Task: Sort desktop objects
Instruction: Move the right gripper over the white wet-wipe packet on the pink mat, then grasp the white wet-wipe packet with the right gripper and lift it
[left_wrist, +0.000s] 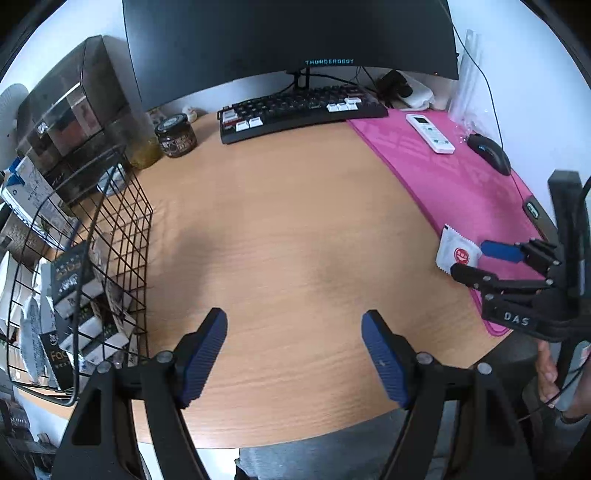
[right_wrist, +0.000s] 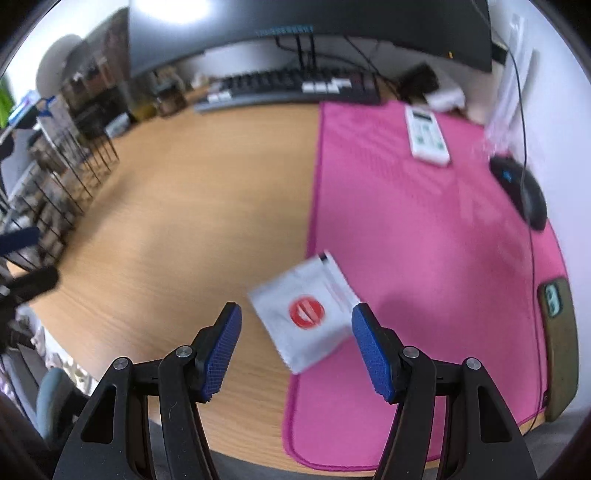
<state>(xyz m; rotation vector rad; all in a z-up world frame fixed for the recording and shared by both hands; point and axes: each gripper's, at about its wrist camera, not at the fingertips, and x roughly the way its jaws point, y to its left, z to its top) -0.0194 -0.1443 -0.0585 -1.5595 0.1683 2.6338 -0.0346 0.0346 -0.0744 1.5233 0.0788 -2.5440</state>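
- Right claw (right_wrist: 296, 321): jaws apart, hanging over white sachet (right_wrist: 308, 314), no pad contact seen.
- Sachet lies flat, straddling pink mat (right_wrist: 424, 229) edge and bare desk (right_wrist: 184, 206).
- Left claw (left_wrist: 294, 325): gaping, nothing inside, above desk.
- Wire basket (left_wrist: 122, 236) at left, boxes inside.

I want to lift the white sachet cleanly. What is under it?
The white sachet lies across the edge of the pink mat, partly on it, partly on the wooden desk. Anything beneath its middle is covered.
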